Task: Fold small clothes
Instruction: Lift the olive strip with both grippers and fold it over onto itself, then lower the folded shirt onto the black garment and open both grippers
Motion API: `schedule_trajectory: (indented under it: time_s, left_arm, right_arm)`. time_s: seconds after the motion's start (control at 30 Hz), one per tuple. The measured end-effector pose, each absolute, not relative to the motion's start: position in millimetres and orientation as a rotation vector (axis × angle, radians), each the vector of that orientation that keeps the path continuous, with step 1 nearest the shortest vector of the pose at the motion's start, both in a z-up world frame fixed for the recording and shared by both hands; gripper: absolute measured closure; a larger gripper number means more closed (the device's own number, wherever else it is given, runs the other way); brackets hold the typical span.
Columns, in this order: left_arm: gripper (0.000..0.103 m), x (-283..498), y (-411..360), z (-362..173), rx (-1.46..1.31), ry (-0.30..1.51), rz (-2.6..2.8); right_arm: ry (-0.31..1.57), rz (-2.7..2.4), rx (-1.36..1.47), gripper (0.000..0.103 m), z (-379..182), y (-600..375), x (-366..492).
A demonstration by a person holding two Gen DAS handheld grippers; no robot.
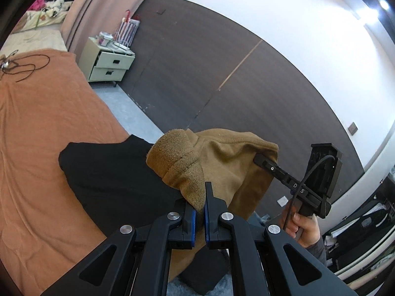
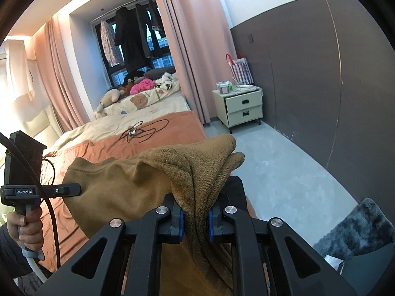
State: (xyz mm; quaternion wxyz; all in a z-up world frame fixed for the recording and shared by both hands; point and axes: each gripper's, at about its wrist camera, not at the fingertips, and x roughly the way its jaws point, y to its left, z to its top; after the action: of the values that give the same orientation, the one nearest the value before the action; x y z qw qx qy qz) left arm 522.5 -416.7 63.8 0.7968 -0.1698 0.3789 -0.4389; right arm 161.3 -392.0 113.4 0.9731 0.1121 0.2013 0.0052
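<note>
A brown knitted garment [image 1: 222, 153] hangs stretched between my two grippers above the bed. My left gripper [image 1: 198, 197] is shut on its ribbed edge, which bunches up over the left finger. To the right, a hand holds my right gripper [image 1: 259, 159], whose tip is buried in the cloth. In the right wrist view the right gripper [image 2: 196, 207] is shut on a thick bunch of the brown garment [image 2: 118, 185]. The left gripper [image 2: 76, 188] clamps the far left edge. A black garment [image 1: 111, 172] lies flat on the bed beneath.
An orange bedspread [image 1: 37, 148] covers the bed, with a tangled dark cable [image 2: 145, 130] lying farther up it. A cream nightstand [image 2: 242, 108] stands by the dark wall panel across a strip of grey floor [image 2: 284, 162]. A grey fluffy rug [image 2: 358, 227] lies at the right.
</note>
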Motion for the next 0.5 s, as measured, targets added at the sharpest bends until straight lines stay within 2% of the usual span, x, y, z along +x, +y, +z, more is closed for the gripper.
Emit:
schedule_trajectory:
  time_s: [0.5]
  left_arm:
    - [0.099,604,-409,25,-0.398,0.854,-0.851]
  right_arm:
    - [0.518,-0.044,0.212,0.093,125,-370,247]
